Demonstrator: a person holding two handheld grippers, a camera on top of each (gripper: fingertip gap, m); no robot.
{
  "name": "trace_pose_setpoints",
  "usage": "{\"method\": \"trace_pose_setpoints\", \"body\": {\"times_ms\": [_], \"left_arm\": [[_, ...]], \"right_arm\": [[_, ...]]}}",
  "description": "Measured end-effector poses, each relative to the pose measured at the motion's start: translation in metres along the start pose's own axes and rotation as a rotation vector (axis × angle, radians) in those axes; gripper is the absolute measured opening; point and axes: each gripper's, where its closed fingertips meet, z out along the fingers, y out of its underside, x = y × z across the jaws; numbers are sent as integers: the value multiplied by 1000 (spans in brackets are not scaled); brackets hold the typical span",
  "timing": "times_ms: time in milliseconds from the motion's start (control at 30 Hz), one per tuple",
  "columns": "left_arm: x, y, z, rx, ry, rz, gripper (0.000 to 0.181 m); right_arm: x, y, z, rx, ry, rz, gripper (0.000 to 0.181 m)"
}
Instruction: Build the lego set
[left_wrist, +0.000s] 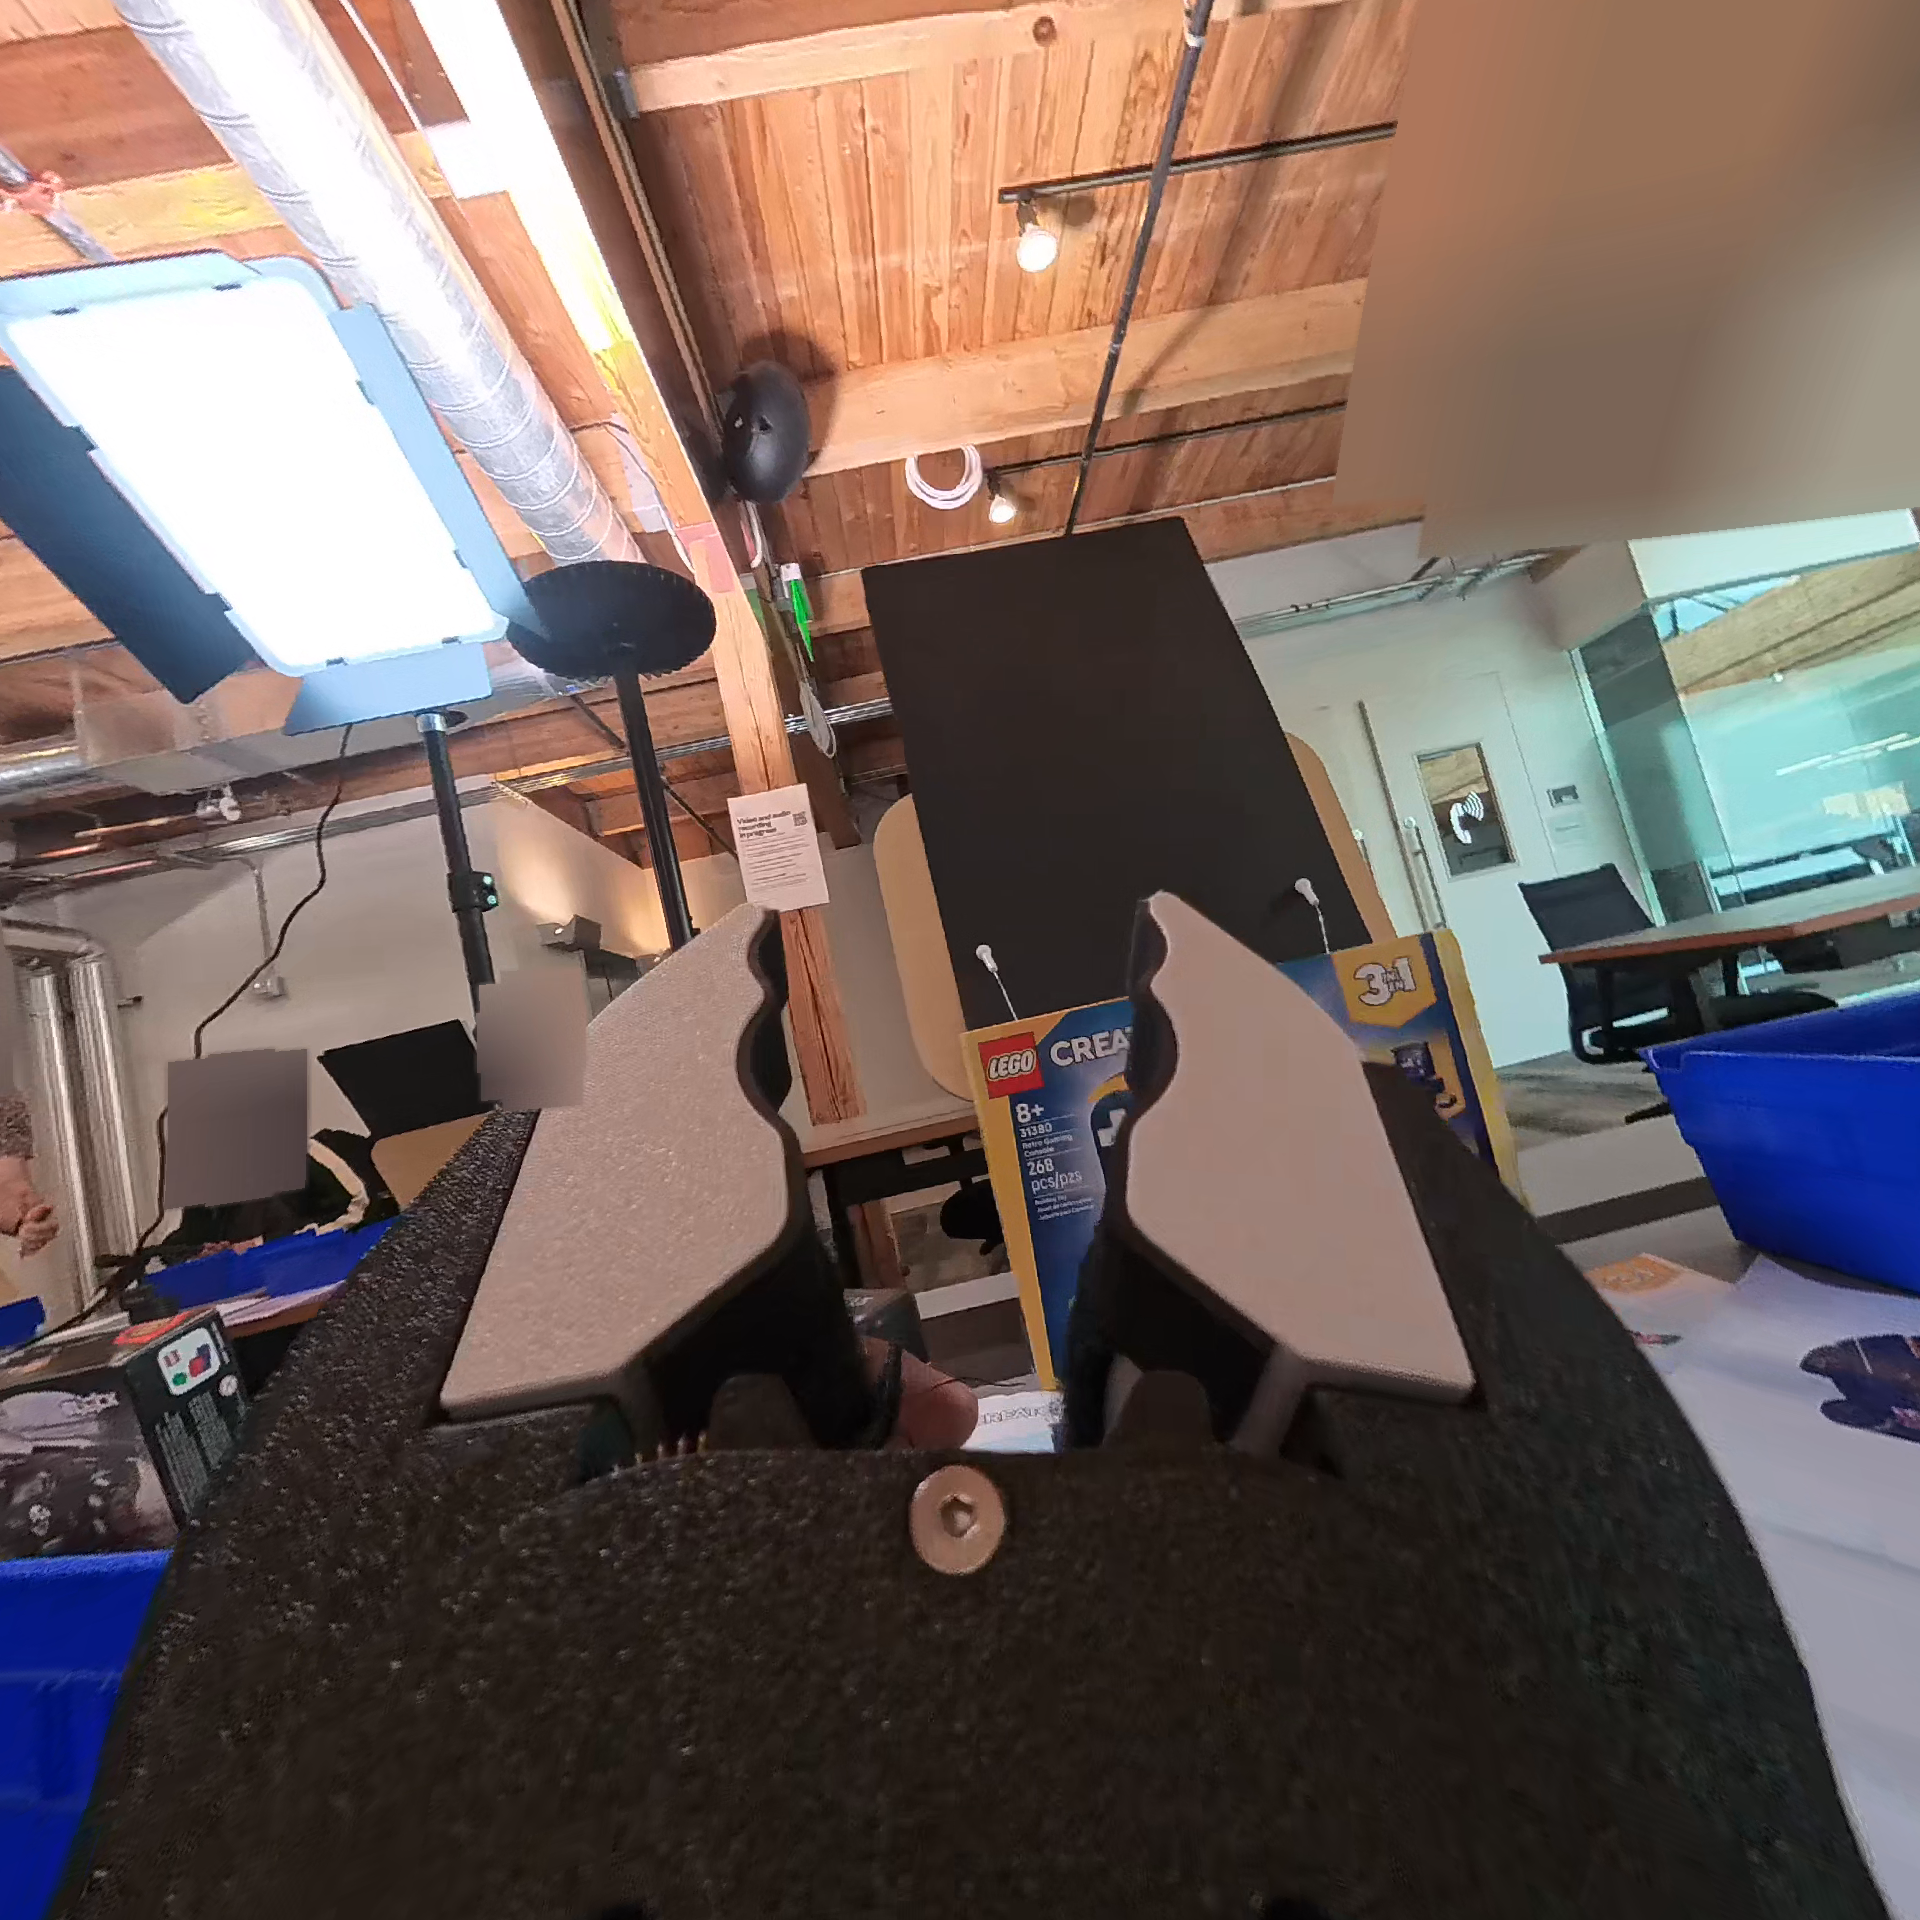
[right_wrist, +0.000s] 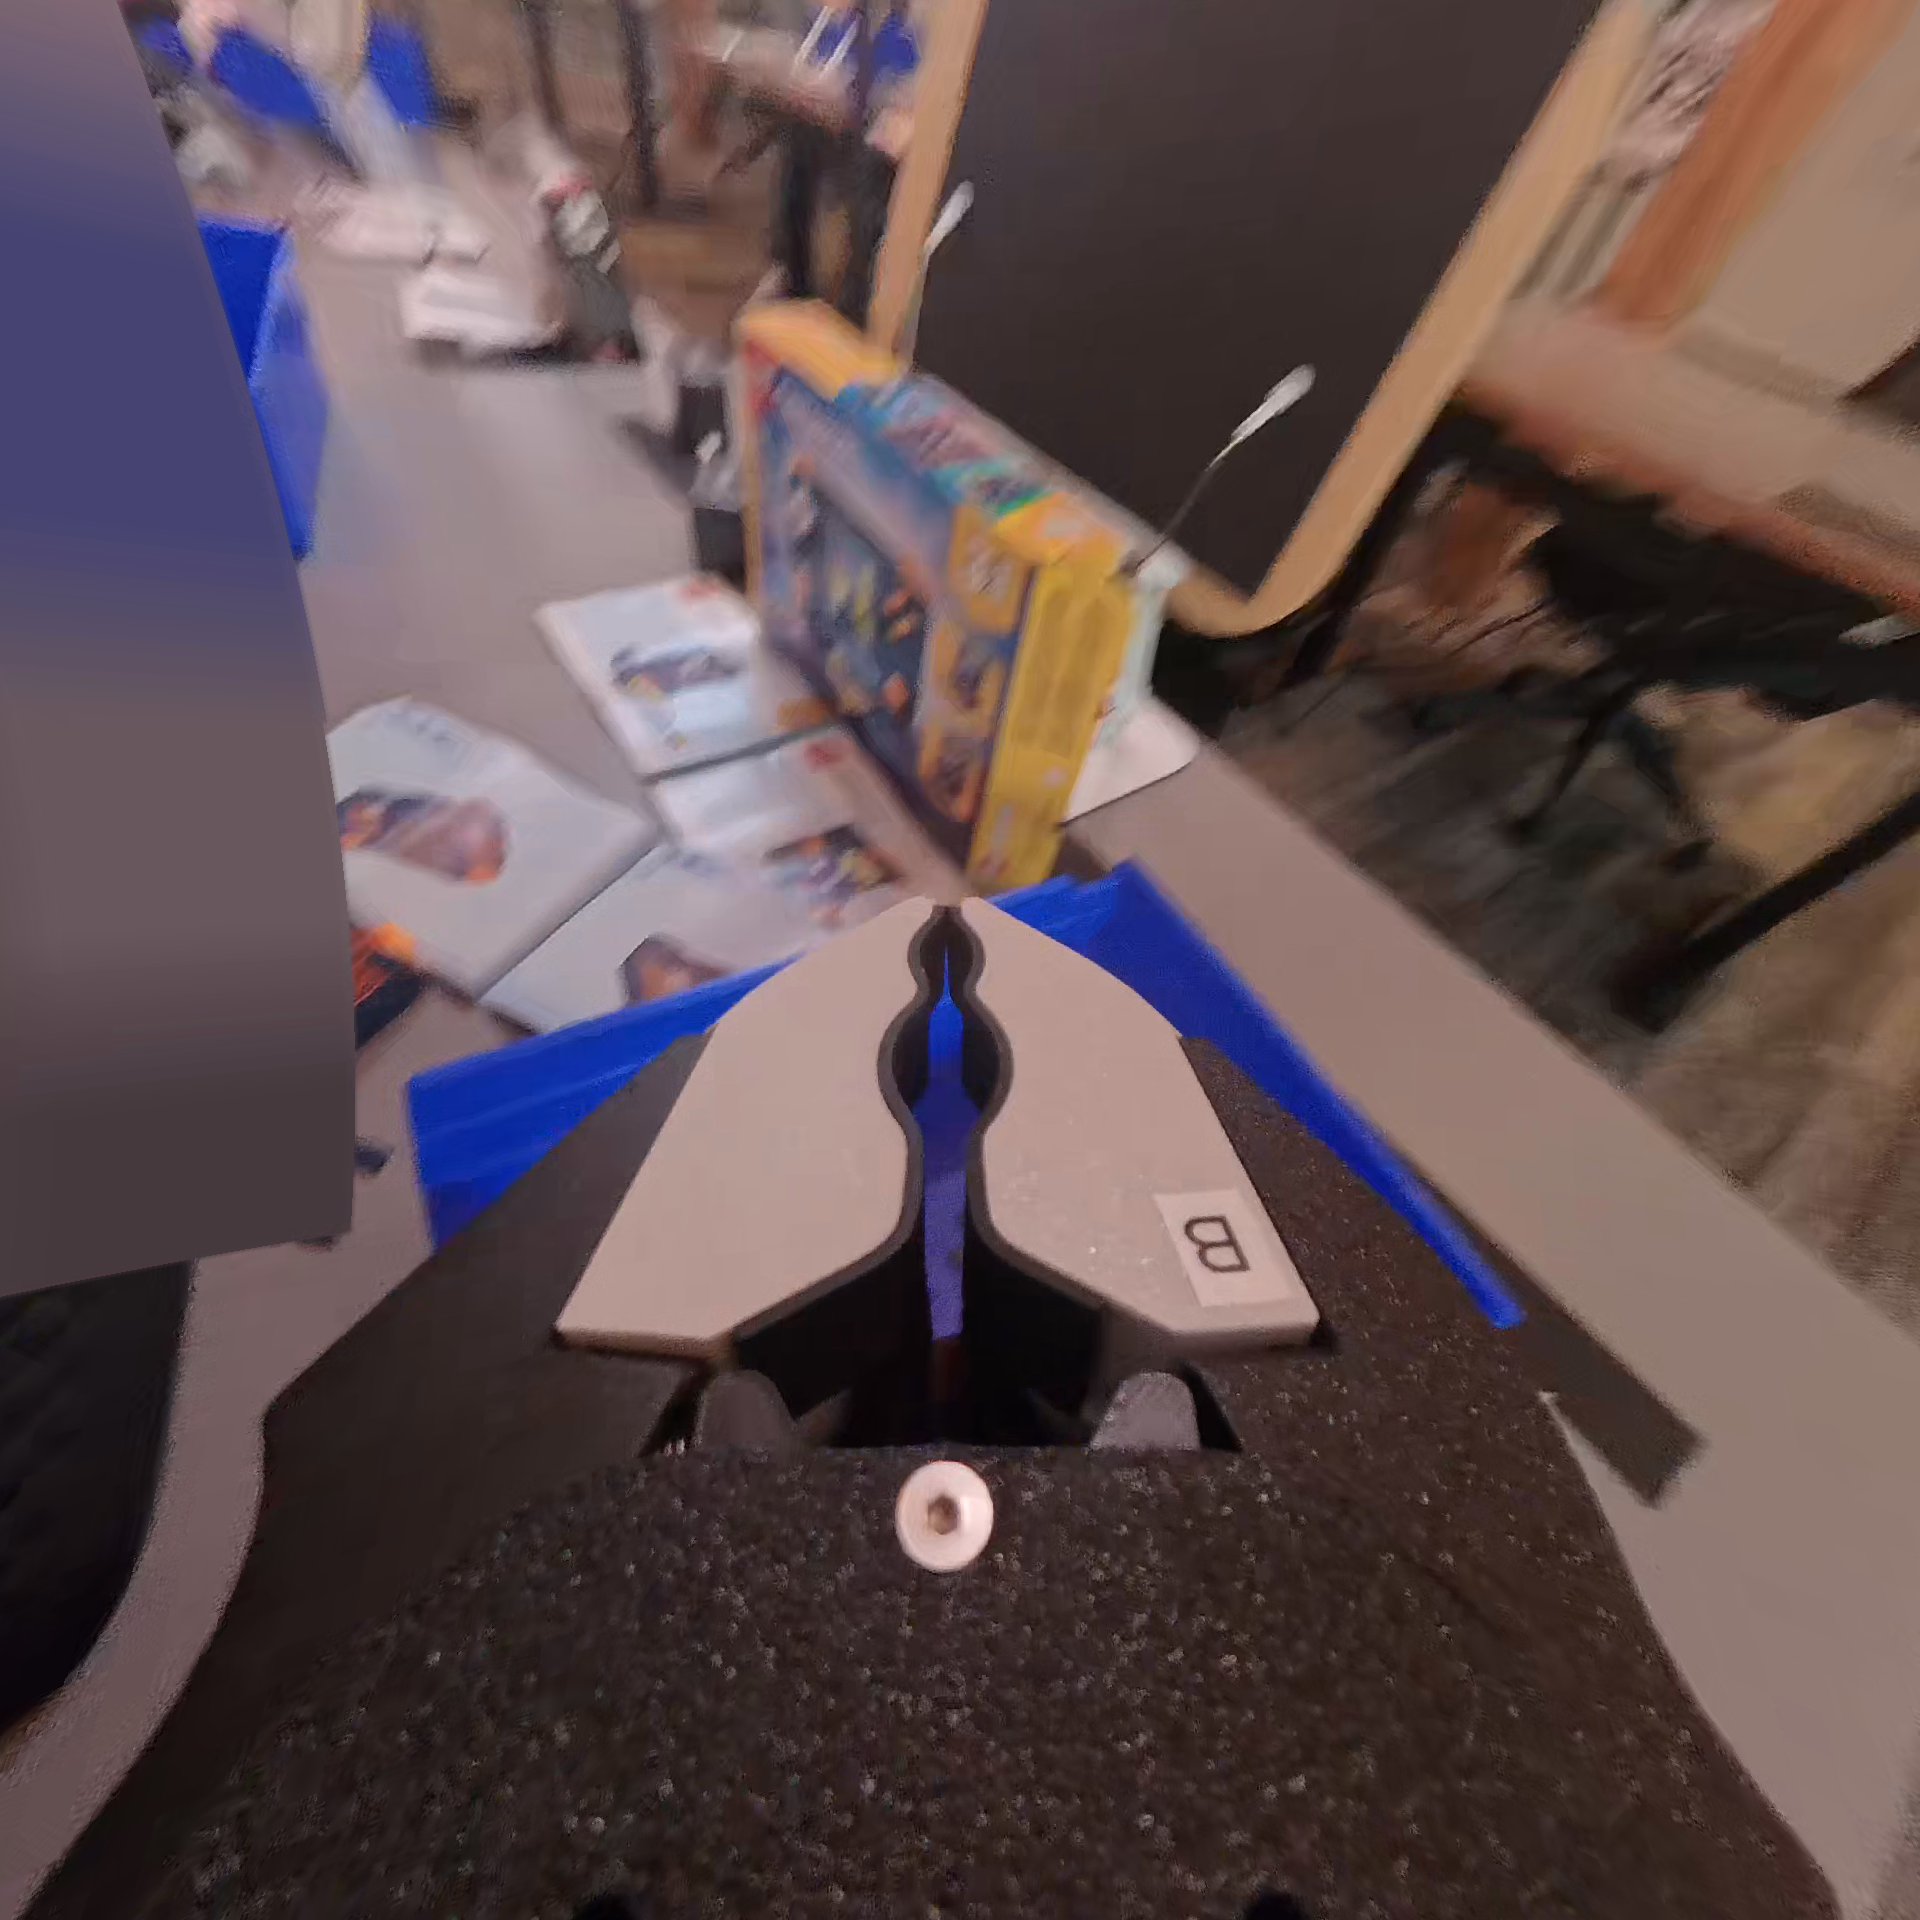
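My left gripper (left_wrist: 958, 914) is open, with nothing between its grey fingers (left_wrist: 665, 1143). It tilts upward, towards the room and ceiling. The yellow and blue Lego set box (left_wrist: 1049, 1143) stands upright on the table beyond it. My right gripper (right_wrist: 951, 912) is shut, its fingertips meet, and nothing shows between them. It hovers over a blue bin (right_wrist: 1143, 956) on the grey table (right_wrist: 1455, 1091). The same Lego box (right_wrist: 935, 603) stands past the bin. Several open instruction booklets (right_wrist: 468, 821) lie to the left of the box. The right wrist view is blurred by motion.
A blue bin (left_wrist: 1808, 1122) sits at the right in the left wrist view, with a printed sheet (left_wrist: 1818, 1382) beside it. A dark boxed set (left_wrist: 104, 1423) stands at the left. A black board (left_wrist: 1091, 748) rises behind the Lego box, and a light panel on a stand (left_wrist: 249, 468) at upper left. The gap from one gripper's tips to the other's is roughly 45 cm.
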Motion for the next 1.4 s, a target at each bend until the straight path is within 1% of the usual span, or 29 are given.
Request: {"method": "trace_pose_setpoints", "body": {"times_ms": [33,67,100,167,233,300,367,433,533,700,733,833,967,1033,1133,1233,1300,1400], "left_arm": [[3,0,1,-1,9,12,63],[5,-1,2,-3,16,22,63],[7,-2,3,-3,23,35,63],[9,-5,4,2,36,52,63],[12,-8,4,11,56,28,63],[12,-11,4,27,61,-11,62],[9,-15,3,42,57,-47,61],[8,-20,3,55,57,-67,61],[5,-25,1,69,48,-61,60],[5,-23,1,58,51,-63,60],[6,-22,1,51,55,-61,60],[8,-23,1,52,62,-52,60],[7,-30,1,75,63,-66,58],[4,-35,2,84,67,-90,58],[-1,-43,4,82,101,-71,54],[-7,-40,7,33,201,-26,54],[-19,-24,8,-31,261,5,51],[-48,8,5,-125,295,-89,52]], "right_arm": [[-10,14,12,-78,-70,14,3],[-20,30,27,-181,-127,20,10],[-26,48,42,-287,-161,5,13],[-41,81,69,-481,-260,-81,21],[-48,108,85,-660,-370,-194,29],[-49,126,98,-769,-463,-304,29],[-46,139,110,-812,-538,-391,27],[-35,154,122,-840,-561,-449,24],[-34,170,132,-837,-626,-404,22],[-31,189,140,-842,-610,-423,22],[-29,191,143,-829,-591,-431,16],[-26,190,146,-800,-576,-426,8],[-26,190,146,-804,-557,-423,8],[-26,190,142,-828,-533,-426,8],[-20,181,129,-830,-439,-409,7],[-16,153,107,-773,-310,-369,7],[-21,125,90,-696,-234,-327,7],[-37,77,64,-559,-140,-286,7]]}}
